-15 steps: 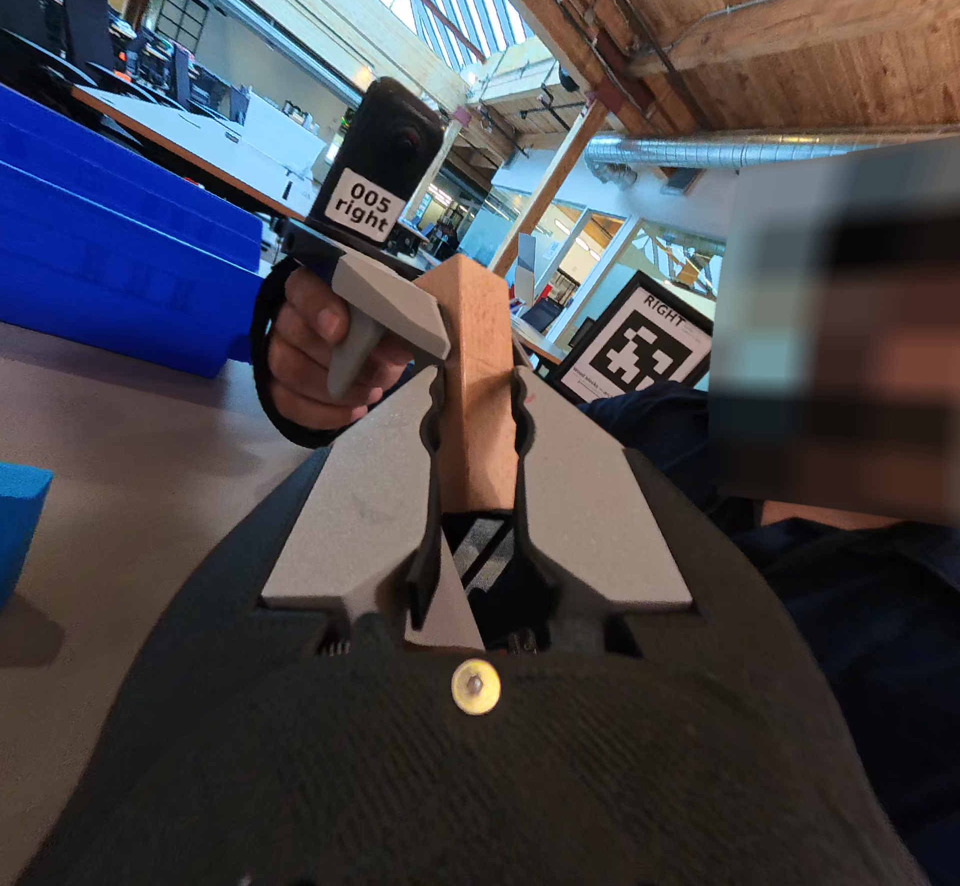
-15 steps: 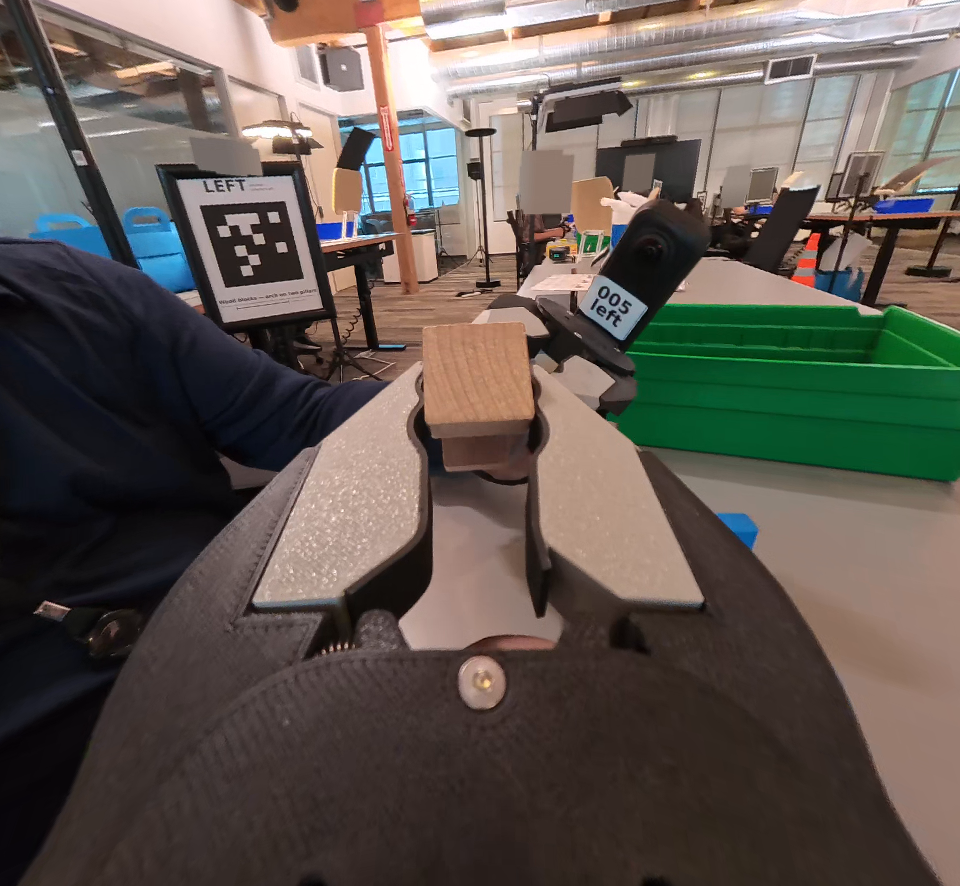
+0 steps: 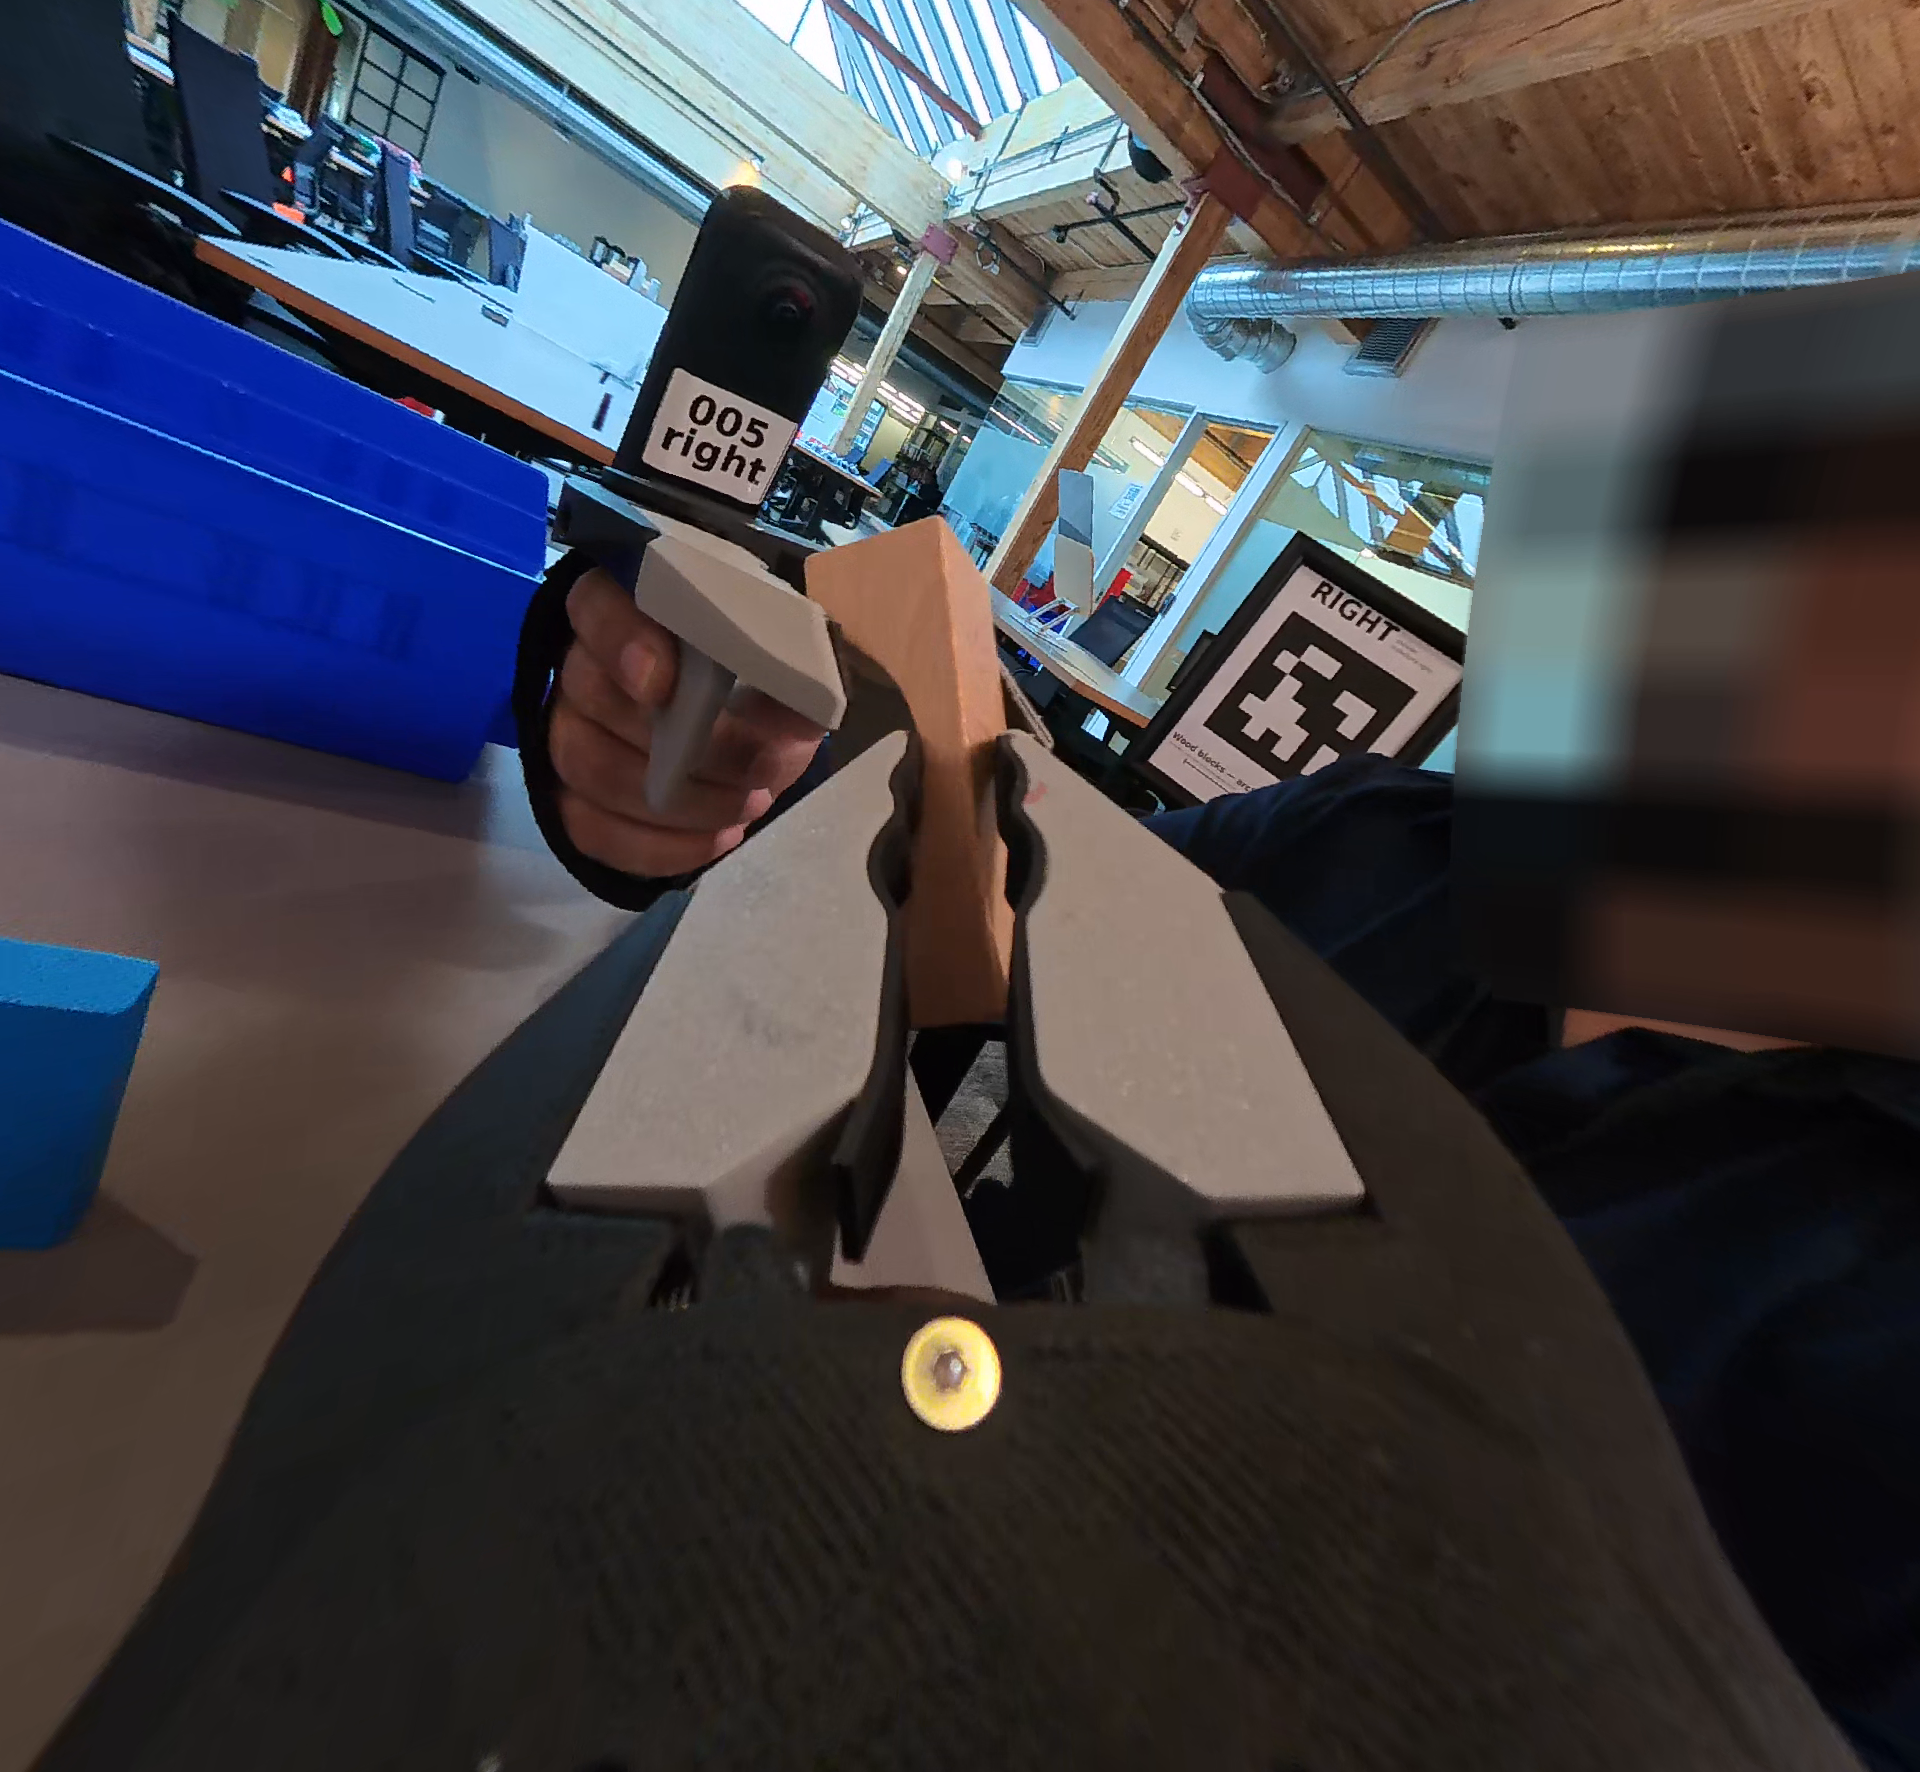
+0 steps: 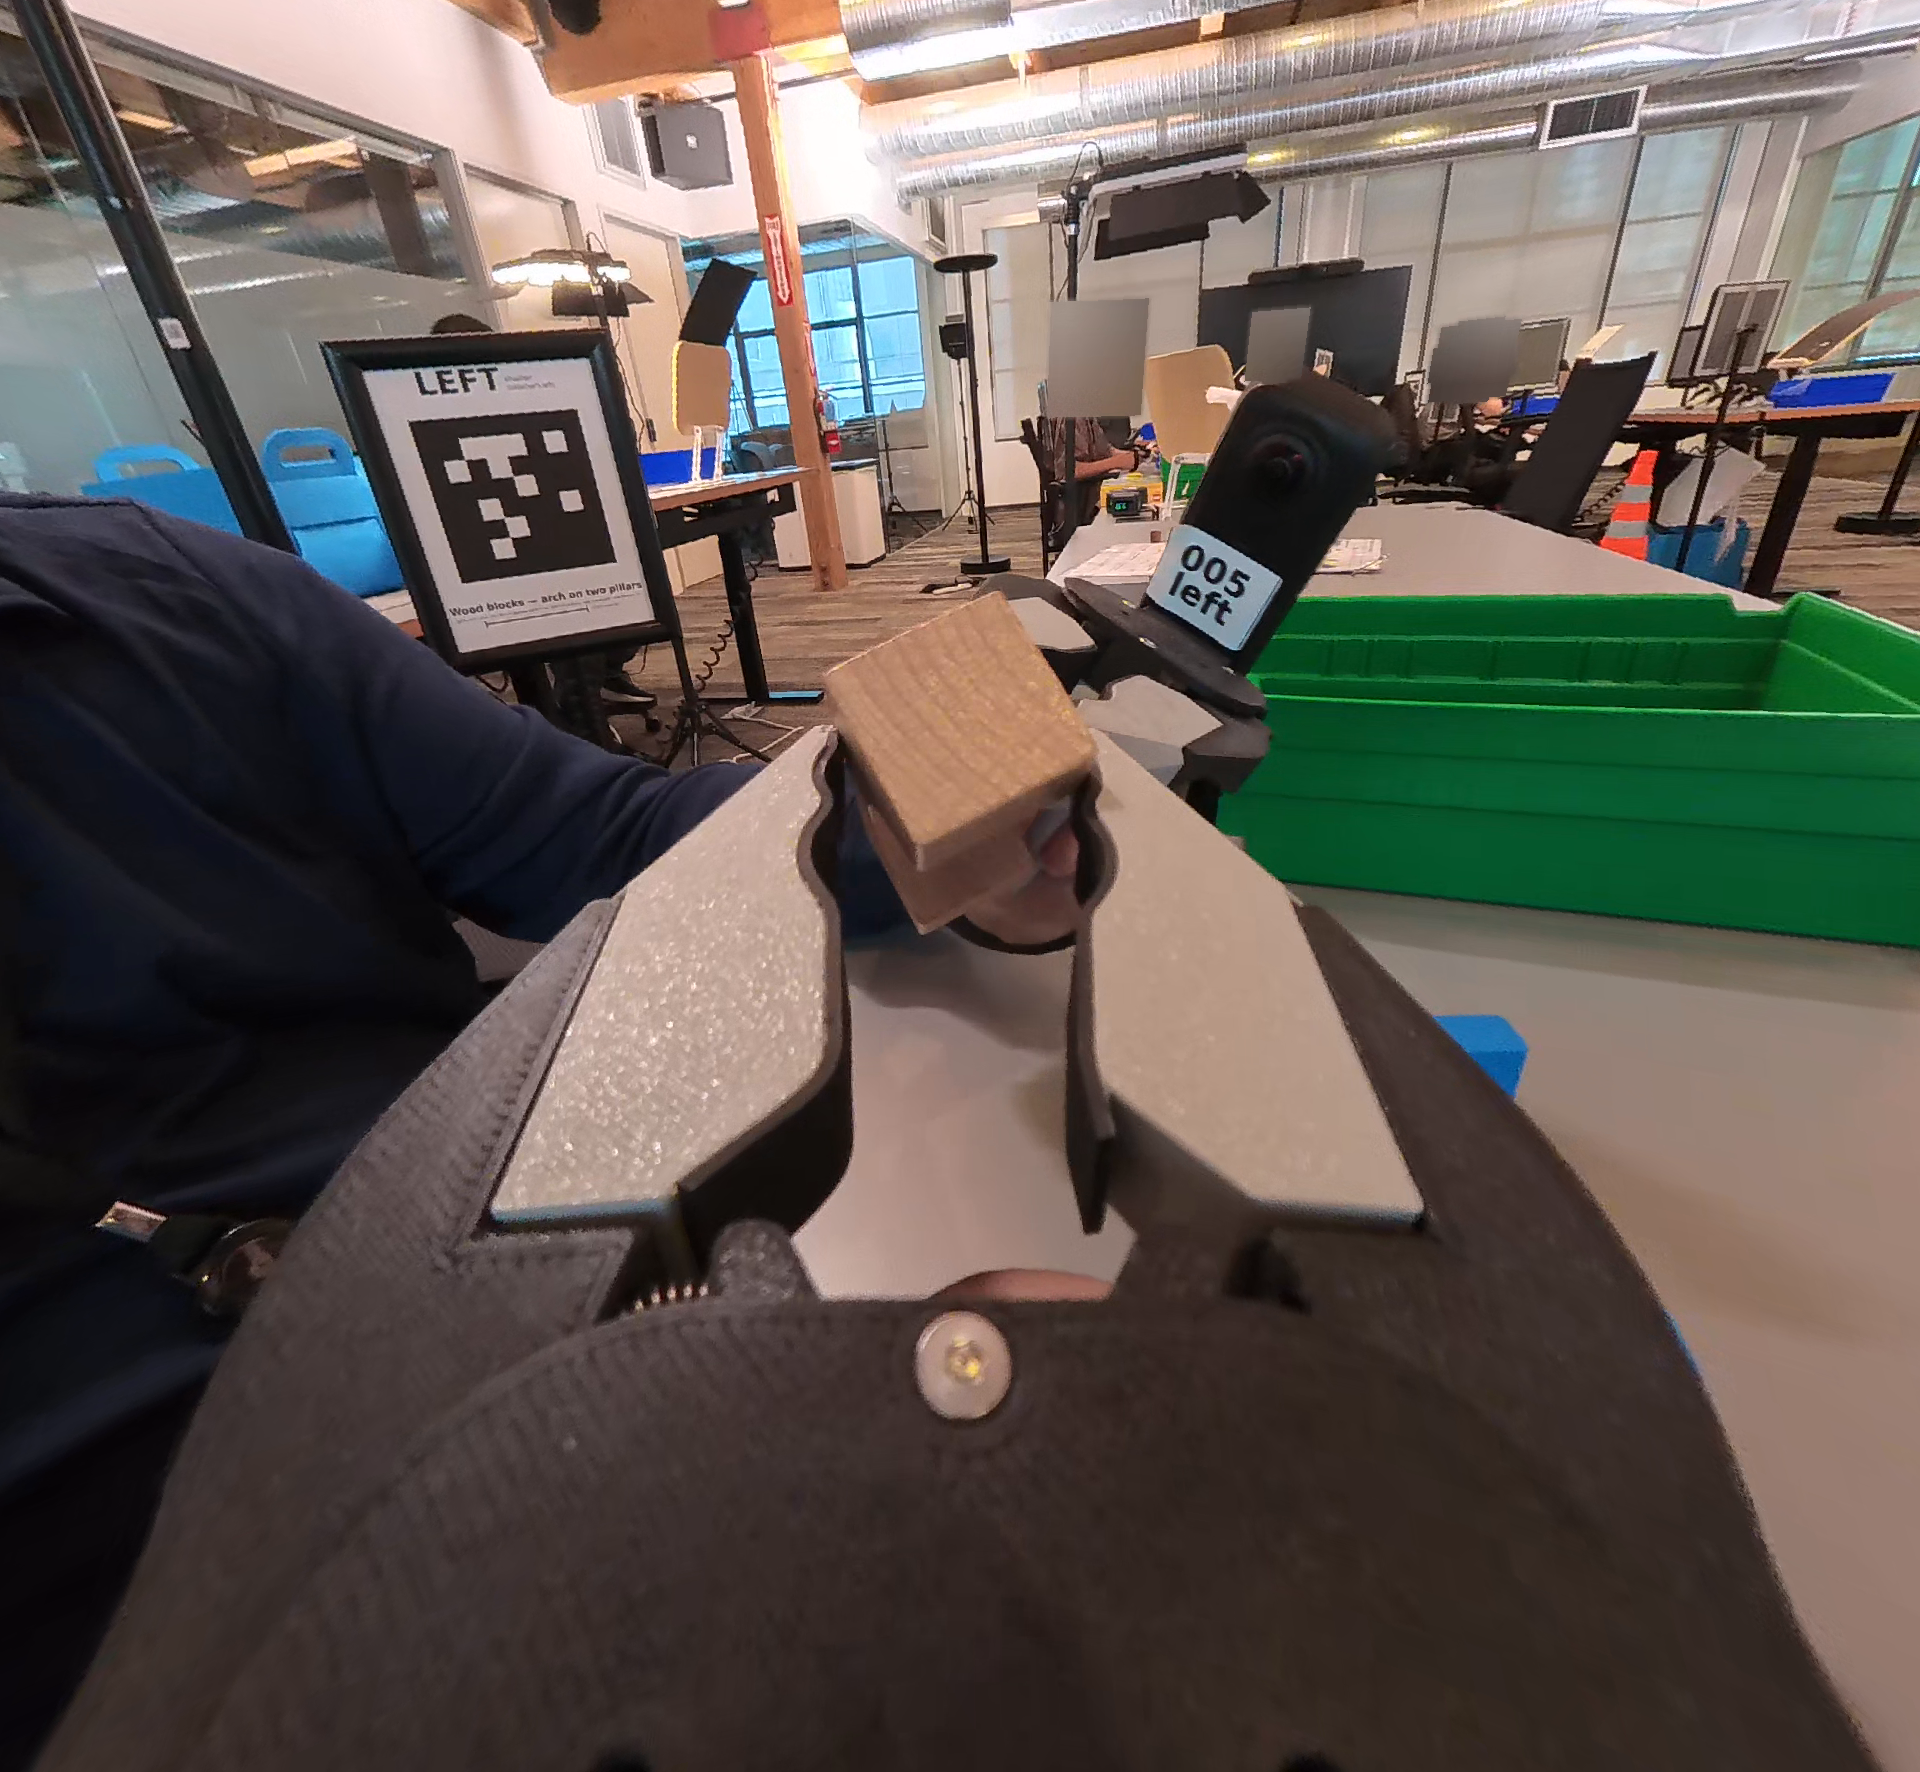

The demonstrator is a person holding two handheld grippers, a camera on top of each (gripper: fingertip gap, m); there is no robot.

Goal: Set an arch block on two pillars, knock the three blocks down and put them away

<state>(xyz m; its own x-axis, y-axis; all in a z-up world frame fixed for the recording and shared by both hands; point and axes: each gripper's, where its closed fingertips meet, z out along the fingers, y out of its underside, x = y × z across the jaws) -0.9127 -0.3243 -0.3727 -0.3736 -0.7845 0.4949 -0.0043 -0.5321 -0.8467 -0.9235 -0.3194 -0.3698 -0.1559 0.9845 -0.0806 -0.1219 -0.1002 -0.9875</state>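
Both jaws are clamped on one wooden block [image 3: 935, 735] held between them above the counter [image 3: 260, 891]; no arch visible, so stacking or stowing remains.

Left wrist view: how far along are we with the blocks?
Done: nothing provable; no arch or pillars stand on the table in either view. In hand: the left tongs pinch a wooden block in mid-air, its far end between the right tongs. Left: this block, at least, is not yet put away; the green bin waits beyond.
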